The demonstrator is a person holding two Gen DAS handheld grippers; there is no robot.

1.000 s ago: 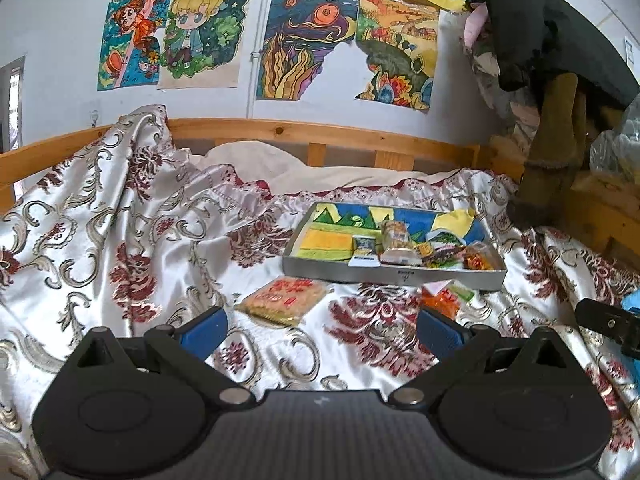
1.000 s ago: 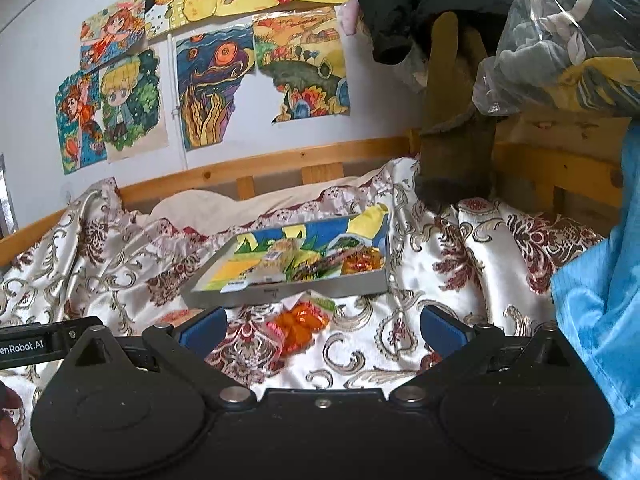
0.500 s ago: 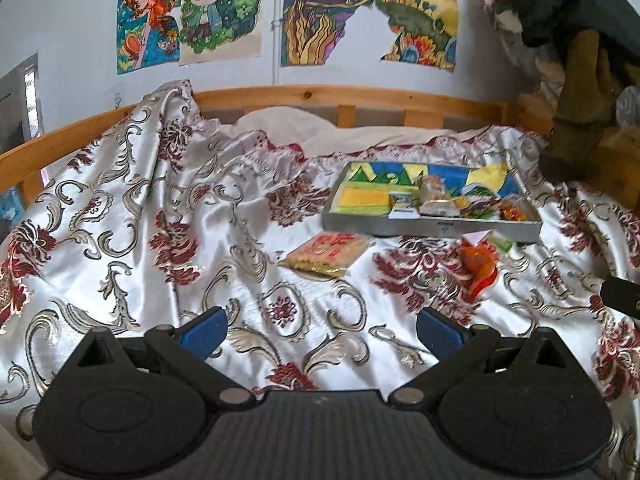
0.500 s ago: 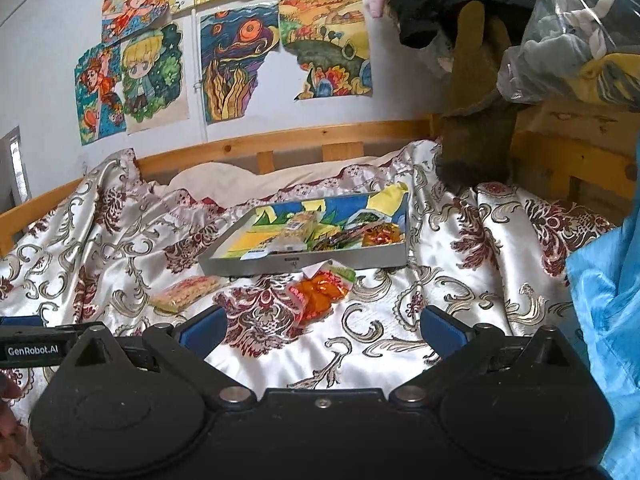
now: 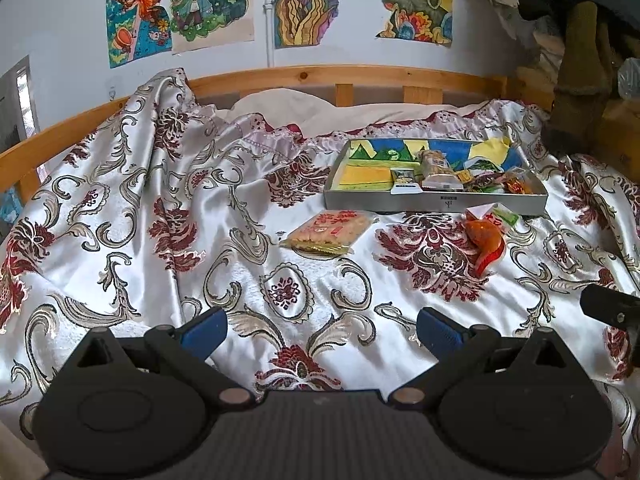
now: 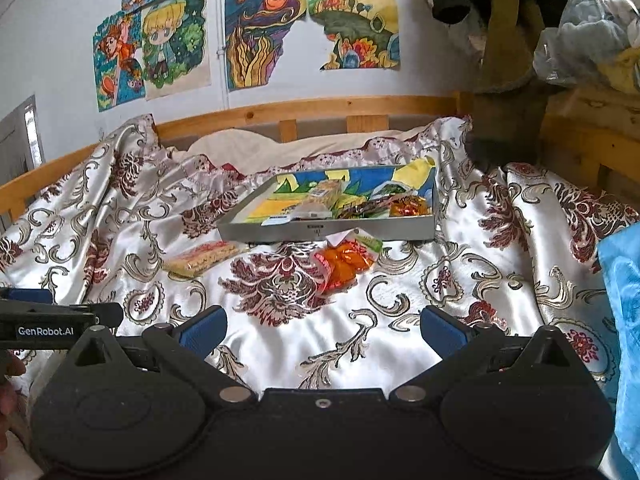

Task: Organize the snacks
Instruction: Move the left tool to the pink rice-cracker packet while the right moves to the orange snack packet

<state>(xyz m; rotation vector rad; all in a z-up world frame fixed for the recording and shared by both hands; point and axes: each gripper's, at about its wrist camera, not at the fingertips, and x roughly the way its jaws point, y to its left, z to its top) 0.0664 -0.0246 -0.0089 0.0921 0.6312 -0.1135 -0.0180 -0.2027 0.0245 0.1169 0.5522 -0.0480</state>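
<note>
While both grippers hang over the near part of the bed (image 5: 240,216), nothing is held. Left gripper (image 5: 320,330): jaws wide open, empty, blue pads (image 5: 204,330) apart above the patterned cover. Right gripper (image 6: 322,330): jaws equally wide open, empty.

Landmark is the grey tray (image 5: 436,202) lying on the cover toward the far side of the bed, below the wooden rail (image 5: 320,74). Inside the tray: several small snack packs heaped in its right half (image 5: 492,182), a clear biscuit pack (image 5: 434,164) near the middle, bright paper lining showing on its left. Just in front of the tray, left of its middle, a flat cracker pack (image 5: 330,232) lies on the cover, close to the tray wall but apart from it. In front of the tray's right end, an orange snack bag (image 5: 486,238) lies crumpled, its top nearly at the tray wall. Both loose packs sit between the tray and the grippers, well apart from either gripper.

Behind the tray, drawings (image 5: 180,8) hang on the wall. Right of the tray, blue fabric (image 6: 624,300) at the right wrist view's edge.
</note>
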